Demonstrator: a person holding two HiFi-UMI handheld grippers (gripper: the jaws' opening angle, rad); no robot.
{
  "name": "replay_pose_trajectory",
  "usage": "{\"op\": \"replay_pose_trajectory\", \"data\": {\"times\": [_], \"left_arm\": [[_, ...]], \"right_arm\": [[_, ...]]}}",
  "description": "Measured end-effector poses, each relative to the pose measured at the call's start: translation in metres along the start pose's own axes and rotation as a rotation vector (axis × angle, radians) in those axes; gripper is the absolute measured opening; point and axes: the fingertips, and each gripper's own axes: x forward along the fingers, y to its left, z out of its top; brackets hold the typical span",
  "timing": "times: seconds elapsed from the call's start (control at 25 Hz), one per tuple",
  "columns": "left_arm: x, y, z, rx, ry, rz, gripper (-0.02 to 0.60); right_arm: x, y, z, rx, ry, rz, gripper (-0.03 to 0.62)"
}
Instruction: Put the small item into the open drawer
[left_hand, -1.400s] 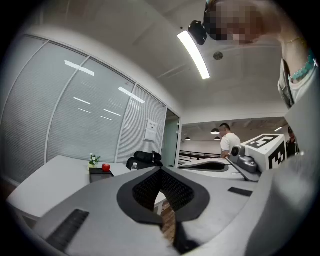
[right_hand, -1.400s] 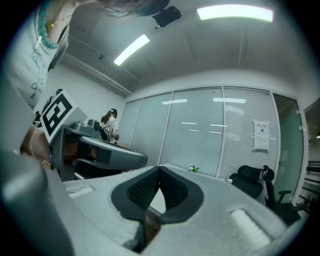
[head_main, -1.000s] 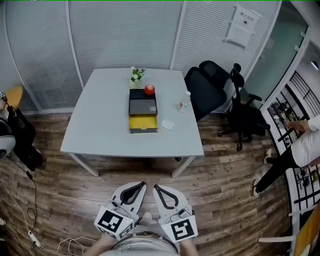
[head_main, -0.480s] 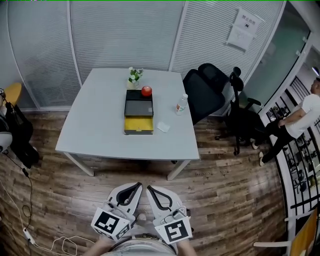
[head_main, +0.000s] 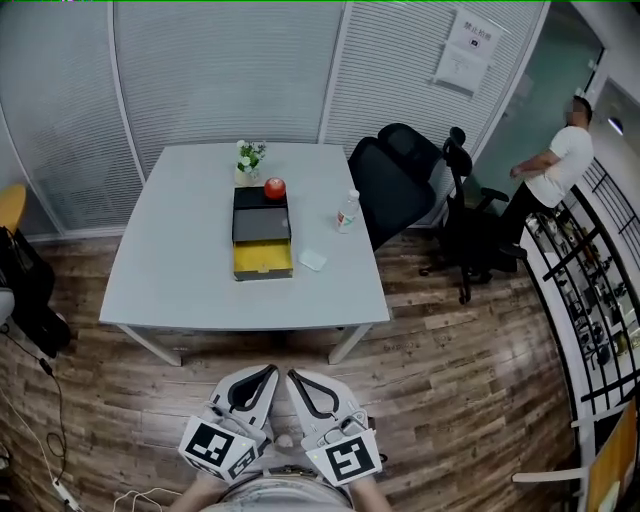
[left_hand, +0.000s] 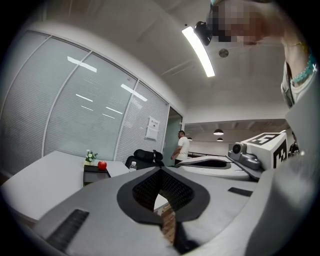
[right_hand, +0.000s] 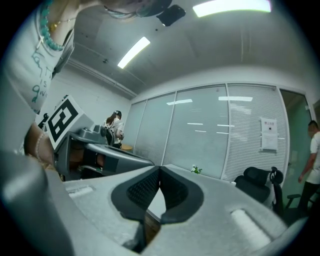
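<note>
Left claw (head_main: 268, 371) and right claw (head_main: 296, 376) pressed together, empty; we judge the small item (head_main: 313, 259) light, flat, best pinched by its edges.

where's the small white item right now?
Head view: the small white item lies on the table, just right of the open yellow drawer, with the bottle behind it to the right.
</note>
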Motion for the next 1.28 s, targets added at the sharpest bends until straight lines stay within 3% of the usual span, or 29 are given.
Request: {"op": "replay_pose_trajectory", "data": {"times": [0.36, 0.84, 1.28], "left_arm": [[0.033, 0.043, 0.007, 0.003, 0.003, -0.041, -0.003], [0.069, 0.104, 0.028, -0.027, -0.006, -0.041, -0.003], [0.088, 0.139, 0.02, -0.033, 0.025, -0.075, -0.003]], "right_arm": [[0.047, -0.025, -0.002, -0.007, 0.018, -0.02, 0.002], [0.111, -0.055, 0.004, -0.022, 0.024, -0.033, 0.002], [0.148, -0.069, -0.008, -0.011, 0.056, -0.059, 0.002]]}}
